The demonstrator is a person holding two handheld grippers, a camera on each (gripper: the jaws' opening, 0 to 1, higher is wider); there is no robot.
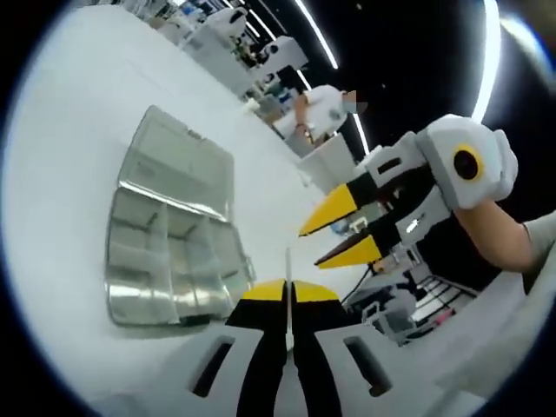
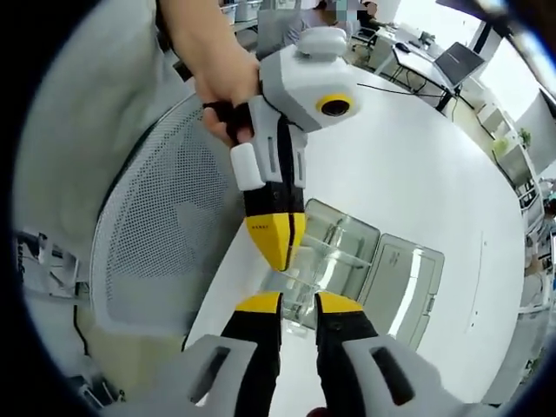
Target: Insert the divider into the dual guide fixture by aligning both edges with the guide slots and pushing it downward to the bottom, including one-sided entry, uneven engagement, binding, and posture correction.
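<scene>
Left tongs (image 1: 287,291), bottom centre, pinch a thin clear divider (image 1: 287,265) edge-on above the white worktop (image 1: 78,130). The compartment box (image 1: 169,252) sits open at left. Right tongs (image 1: 347,233) hang slightly parted, empty. Seemingly pre-insertion: next, line both edges over the slots.

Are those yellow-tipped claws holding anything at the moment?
The left gripper is shut on a thin clear divider, pinching its lower end so it sticks out beyond the tips. The right gripper is open and holds nothing.
</scene>
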